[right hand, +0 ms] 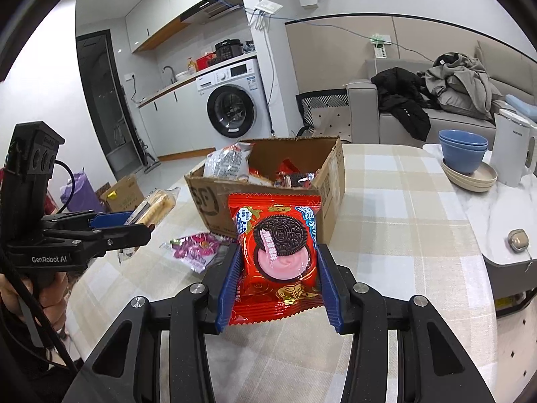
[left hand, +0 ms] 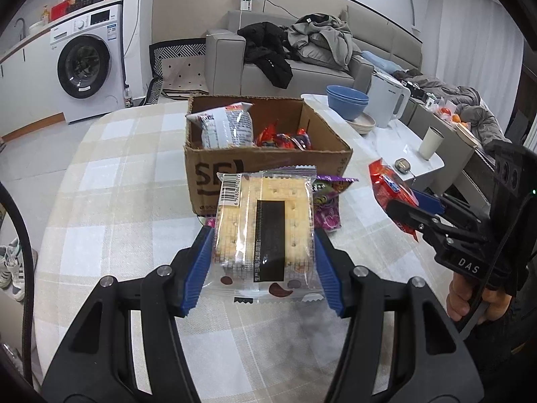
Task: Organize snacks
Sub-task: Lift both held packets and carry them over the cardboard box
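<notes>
Each camera sits just behind its own jaws, low over the checked tabletop point(left hand: 127, 181), looking forward and slightly down. The left wrist view faces the cardboard box point(left hand: 265, 164) from close by, its near wall head-on. The right wrist view looks at the same box point(right hand: 268, 181) from further right, across one corner. Both share the box, the washing machine point(left hand: 87, 63) and the sofa point(right hand: 436, 114), and each catches the other gripper at its edge.

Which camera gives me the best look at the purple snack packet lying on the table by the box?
The right wrist view: the purple snack packet lies mostly uncovered on the checked tablecloth. In the left wrist view, the clear-wrapped cracker pack in the left gripper hides most of the packet.
</notes>
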`<state>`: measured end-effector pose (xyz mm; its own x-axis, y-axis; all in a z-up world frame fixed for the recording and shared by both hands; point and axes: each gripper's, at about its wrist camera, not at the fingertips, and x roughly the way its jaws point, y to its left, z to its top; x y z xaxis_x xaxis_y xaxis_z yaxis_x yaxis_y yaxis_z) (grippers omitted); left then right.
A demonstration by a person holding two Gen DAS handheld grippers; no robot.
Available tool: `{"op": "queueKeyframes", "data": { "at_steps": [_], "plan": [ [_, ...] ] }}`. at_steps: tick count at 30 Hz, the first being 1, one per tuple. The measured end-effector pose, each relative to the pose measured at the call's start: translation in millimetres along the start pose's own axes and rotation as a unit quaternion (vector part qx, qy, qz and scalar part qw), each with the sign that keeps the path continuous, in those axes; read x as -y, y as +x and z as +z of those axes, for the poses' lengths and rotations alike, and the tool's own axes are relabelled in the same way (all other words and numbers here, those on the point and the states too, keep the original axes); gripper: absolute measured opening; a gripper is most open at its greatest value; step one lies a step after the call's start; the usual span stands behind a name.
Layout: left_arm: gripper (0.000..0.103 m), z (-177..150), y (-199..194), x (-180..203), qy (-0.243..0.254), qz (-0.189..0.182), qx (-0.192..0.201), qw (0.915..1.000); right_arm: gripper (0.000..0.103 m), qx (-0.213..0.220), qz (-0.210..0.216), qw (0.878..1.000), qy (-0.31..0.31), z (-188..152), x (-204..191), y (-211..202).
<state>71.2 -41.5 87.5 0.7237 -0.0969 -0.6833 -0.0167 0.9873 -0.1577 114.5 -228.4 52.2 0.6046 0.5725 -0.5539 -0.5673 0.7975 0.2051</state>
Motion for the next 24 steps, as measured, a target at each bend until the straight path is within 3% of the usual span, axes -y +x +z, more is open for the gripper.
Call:
{"op": "queueKeyframes", "data": {
  "at_steps": [13, 24],
  "plan": [
    [0.056, 39.0, -11.3, -27.2, 0.000, 0.013, 0.022, 0.9997, 0.045, 0.009, -0.005, 1.000, 0.009, 32.1, -8.9, 12.8],
    [0.056, 83.1, 26.9, -42.3, -0.011, 0.013, 0.035, 0.9993, 0.045, 0.009, -0.016, 1.000, 0.006, 56.6, -18.3, 28.9]
  ]
}}
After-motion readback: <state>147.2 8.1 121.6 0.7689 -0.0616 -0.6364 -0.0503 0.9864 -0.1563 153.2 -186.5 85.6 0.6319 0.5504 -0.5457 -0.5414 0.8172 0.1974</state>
